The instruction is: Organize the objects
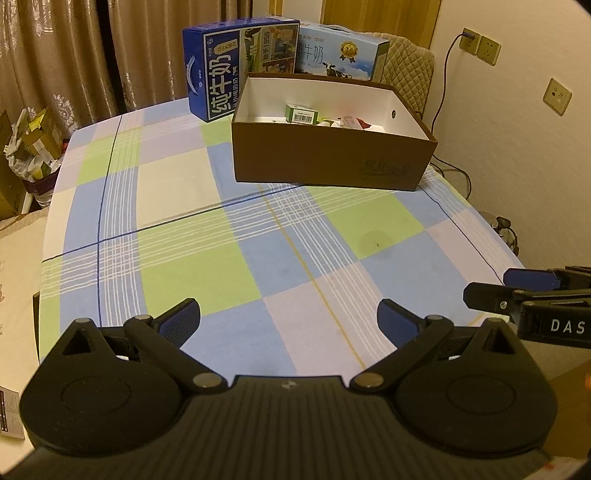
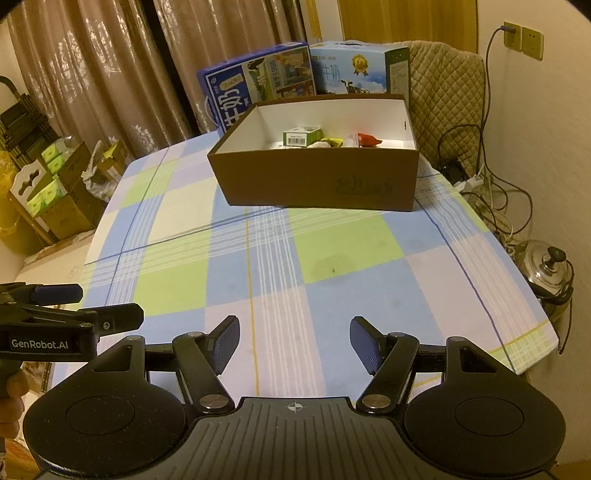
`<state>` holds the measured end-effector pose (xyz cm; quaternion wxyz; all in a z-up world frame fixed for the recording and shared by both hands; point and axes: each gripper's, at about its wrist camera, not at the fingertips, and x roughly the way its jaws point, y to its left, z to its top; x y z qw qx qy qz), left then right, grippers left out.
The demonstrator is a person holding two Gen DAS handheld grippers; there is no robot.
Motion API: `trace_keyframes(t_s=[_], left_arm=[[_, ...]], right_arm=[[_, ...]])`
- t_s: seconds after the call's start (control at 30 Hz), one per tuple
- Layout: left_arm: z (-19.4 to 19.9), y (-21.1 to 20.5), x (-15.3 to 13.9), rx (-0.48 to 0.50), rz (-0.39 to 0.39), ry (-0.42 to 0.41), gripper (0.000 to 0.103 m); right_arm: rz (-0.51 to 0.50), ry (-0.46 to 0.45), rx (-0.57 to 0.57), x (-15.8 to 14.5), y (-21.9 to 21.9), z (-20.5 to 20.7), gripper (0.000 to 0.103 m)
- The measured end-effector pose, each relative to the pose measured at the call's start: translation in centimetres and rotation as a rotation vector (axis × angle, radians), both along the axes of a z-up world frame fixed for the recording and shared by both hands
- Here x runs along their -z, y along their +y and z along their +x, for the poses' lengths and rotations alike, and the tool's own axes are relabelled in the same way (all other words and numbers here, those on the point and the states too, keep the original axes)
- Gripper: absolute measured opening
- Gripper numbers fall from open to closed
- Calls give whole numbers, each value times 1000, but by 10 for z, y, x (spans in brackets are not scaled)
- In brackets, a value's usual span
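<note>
A brown cardboard box with a white inside stands at the far side of the checked tablecloth. It holds a small green carton, a red packet and other small items. My left gripper hovers open over the near part of the table with nothing between its fingers. My right gripper is open and empty too, low over the near edge. Each gripper shows at the side of the other's view: the right gripper, the left gripper.
Two blue milk cartons stand behind the box. A padded chair back and wall sockets with cables lie at the right, a metal pot on the floor. Boxes and bags crowd the left.
</note>
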<state>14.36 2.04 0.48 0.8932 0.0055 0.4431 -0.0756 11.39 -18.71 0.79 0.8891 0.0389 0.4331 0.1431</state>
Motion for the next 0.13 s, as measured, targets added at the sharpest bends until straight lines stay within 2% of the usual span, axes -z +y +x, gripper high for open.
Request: trace_keyframes(t_s=[0.13], left_arm=[[4,-1,0,3,3,2,101]], right_arm=[[0,2,1,1,1,1,64]])
